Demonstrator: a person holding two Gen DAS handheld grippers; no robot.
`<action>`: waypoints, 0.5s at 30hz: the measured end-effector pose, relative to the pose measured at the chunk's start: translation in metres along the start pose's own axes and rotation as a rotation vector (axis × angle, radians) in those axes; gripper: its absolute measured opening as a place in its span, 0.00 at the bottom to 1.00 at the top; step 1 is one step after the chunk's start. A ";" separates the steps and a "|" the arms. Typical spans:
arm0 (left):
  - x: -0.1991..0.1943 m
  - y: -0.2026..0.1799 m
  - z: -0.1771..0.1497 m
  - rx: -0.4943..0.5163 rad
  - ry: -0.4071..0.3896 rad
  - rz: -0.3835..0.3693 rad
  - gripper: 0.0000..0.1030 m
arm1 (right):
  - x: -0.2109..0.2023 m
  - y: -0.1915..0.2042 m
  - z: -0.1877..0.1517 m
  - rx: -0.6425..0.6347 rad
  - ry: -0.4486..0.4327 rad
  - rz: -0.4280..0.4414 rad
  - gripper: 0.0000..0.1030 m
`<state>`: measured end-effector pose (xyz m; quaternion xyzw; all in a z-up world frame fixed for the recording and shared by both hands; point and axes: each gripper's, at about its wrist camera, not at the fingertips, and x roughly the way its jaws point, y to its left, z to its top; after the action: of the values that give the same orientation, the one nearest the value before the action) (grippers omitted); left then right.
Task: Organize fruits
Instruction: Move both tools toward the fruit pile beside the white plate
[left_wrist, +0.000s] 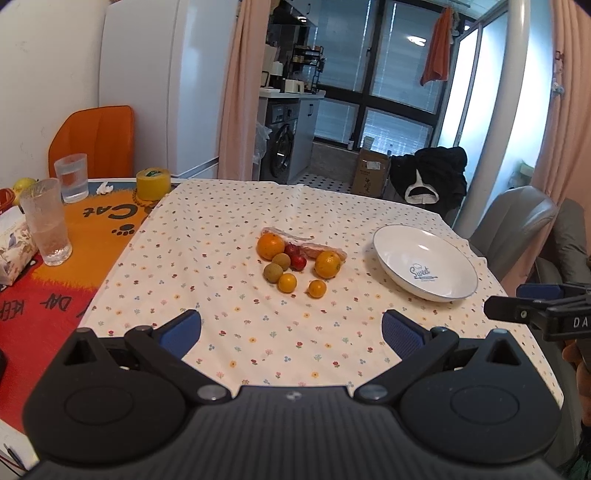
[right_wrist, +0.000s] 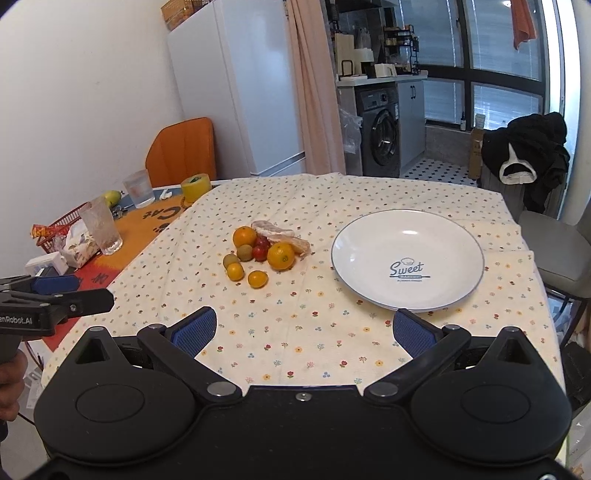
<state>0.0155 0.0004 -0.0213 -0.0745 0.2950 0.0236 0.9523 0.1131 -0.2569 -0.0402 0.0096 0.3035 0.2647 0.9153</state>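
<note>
Nothing looks sorted yet: the fruits (right_wrist: 258, 254) all lie clustered mid-cloth, well apart from the bare plate (right_wrist: 461, 236) to their right, while the left gripper (left_wrist: 291, 332) and right gripper (right_wrist: 304, 328) hover near the table edge, both spread wide and empty.

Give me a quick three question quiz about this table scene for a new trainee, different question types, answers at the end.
1. True or false: the white plate already holds fruit.
2. Multiple choice: the fruit pile lies where relative to the plate? A) to its left B) to its right C) on it
3. Fill in: both the left gripper and the right gripper are ____ and hold nothing.

Key: 1 false, the plate is bare. 2 A. 3 open.
</note>
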 end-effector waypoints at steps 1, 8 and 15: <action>0.003 0.000 0.000 0.000 0.001 0.002 1.00 | 0.002 -0.001 0.000 0.003 0.000 0.004 1.00; 0.017 0.002 0.005 0.000 0.002 0.016 1.00 | 0.019 -0.008 0.000 0.013 0.022 0.024 1.00; 0.034 0.008 0.008 -0.023 -0.020 0.016 1.00 | 0.038 -0.007 0.001 0.005 0.048 0.043 1.00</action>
<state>0.0472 0.0090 -0.0353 -0.0831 0.2858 0.0354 0.9540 0.1425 -0.2446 -0.0617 0.0122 0.3260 0.2839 0.9017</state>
